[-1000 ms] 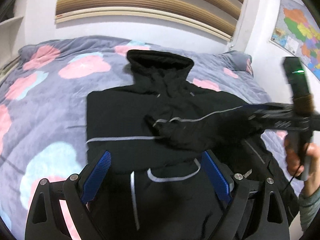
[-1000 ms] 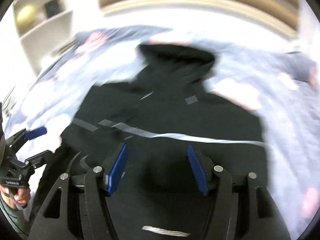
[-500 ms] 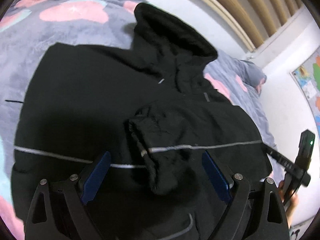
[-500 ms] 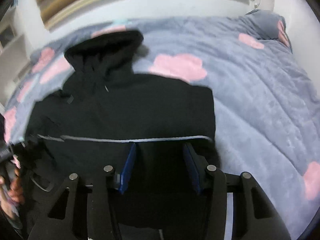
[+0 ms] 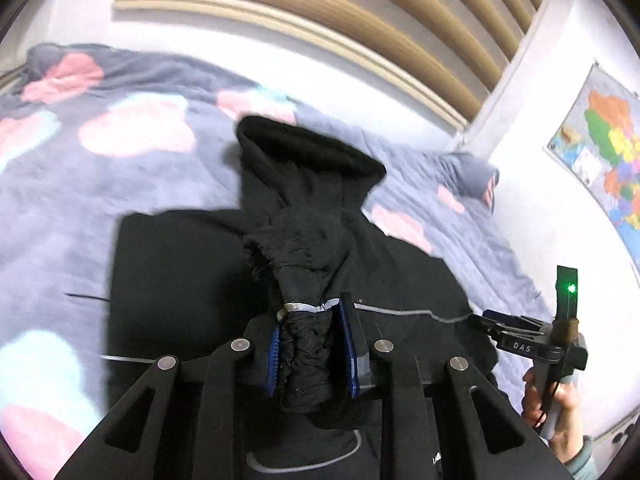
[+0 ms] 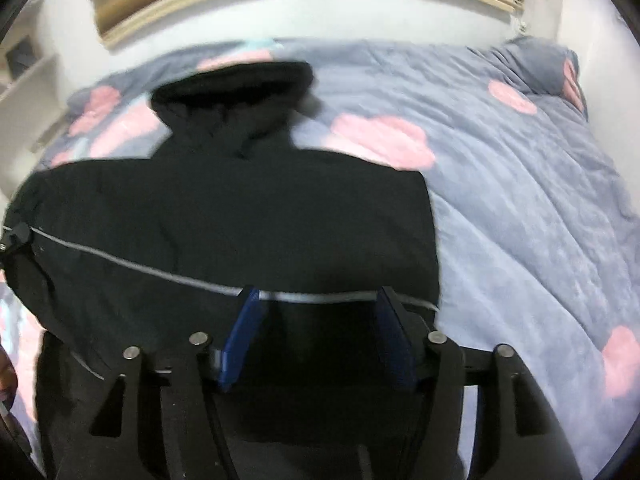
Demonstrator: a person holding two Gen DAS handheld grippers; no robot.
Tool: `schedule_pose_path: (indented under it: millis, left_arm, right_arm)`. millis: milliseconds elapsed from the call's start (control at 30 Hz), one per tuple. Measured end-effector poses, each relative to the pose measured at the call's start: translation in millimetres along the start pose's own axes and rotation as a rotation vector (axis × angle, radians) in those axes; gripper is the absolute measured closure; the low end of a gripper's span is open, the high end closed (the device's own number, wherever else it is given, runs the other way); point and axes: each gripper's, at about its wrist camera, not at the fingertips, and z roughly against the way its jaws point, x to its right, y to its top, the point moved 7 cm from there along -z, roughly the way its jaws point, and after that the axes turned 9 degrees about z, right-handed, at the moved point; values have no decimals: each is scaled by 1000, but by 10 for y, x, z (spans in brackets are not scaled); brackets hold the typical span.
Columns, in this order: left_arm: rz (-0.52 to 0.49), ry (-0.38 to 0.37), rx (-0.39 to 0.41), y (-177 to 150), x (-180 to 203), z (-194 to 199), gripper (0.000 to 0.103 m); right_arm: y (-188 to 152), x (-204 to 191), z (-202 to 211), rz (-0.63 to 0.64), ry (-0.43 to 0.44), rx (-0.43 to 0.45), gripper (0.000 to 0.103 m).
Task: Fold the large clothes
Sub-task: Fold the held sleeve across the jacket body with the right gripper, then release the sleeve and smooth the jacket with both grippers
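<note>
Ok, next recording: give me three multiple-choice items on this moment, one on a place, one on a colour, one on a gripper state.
1. Where does the black jacket lie?
A. on the blanket
B. on a chair
C. on the floor

2. What colour are the blanket patches?
A. green
B. pink and pale blue
C. orange

3. What is the left gripper doing?
A. hanging open
B. shut on nothing
C. shut on the sleeve cuff

Answers: 1 A, the jacket is spread on the bed cover; 2 B, pink and light blue blotches on grey; 3 C, bunched black fabric sits between the blue pads.
</note>
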Motion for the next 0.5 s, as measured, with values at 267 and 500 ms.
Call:
schedule_pose_path:
  millis: [267,500]
  left_arm:
    - [92,166,-228,-429,-852,-473,75]
    - [111,154,-248,-528,-1009,-620,72]
  right_arm:
    - [-221,-364,-610,72,-2,-125,36]
    - [-311,-360,-758,126,-36,-114,33]
